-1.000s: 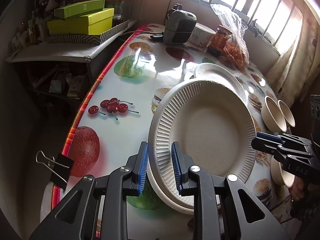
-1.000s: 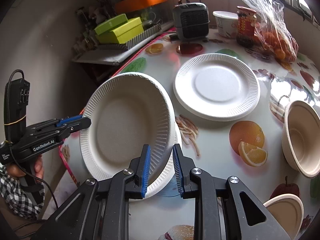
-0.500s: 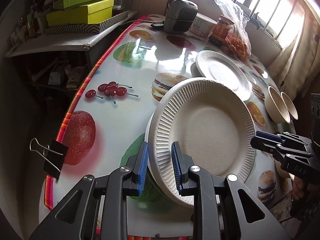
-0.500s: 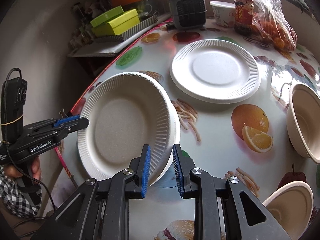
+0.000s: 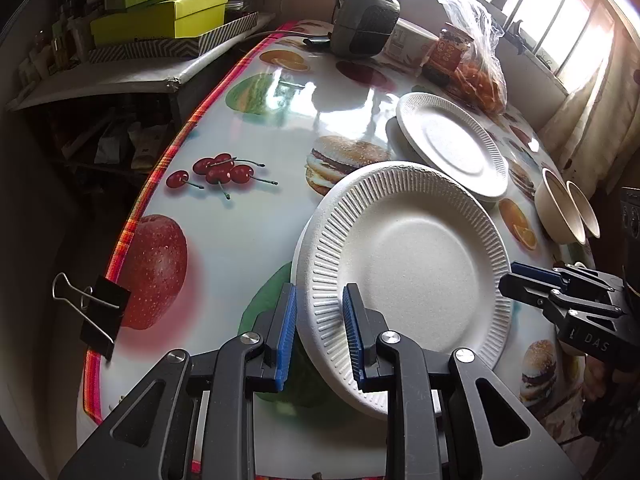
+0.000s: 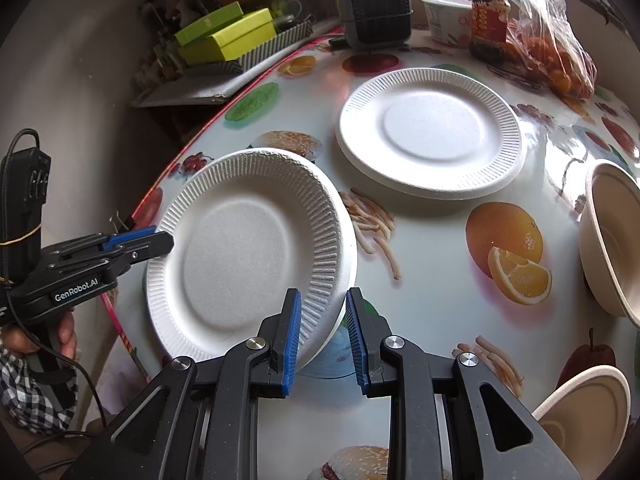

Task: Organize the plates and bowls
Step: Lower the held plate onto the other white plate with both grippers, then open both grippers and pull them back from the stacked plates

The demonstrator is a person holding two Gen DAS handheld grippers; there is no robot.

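Left wrist view: our left gripper [image 5: 319, 328] has its blue fingers [image 5: 286, 336] clamped on the ribbed rim of the near plate [image 5: 404, 268], one finger under the rim and one on top. Opposite, our right gripper [image 6: 322, 334] straddles the same plate [image 6: 244, 252] at its other edge; its fingers [image 6: 291, 338] stand a little apart around the rim, and we cannot tell whether they press it. The plate is tilted, raised off the tabletop [image 5: 256, 216]. Beyond it a second plate [image 6: 430, 132] lies flat on the fruit-print tabletop [image 6: 432, 248]. Two tan bowls [image 5: 566, 210] sit side by side further right. A heater [image 6: 374, 10] and a bag of oranges [image 6: 552, 44] stand at the far end.
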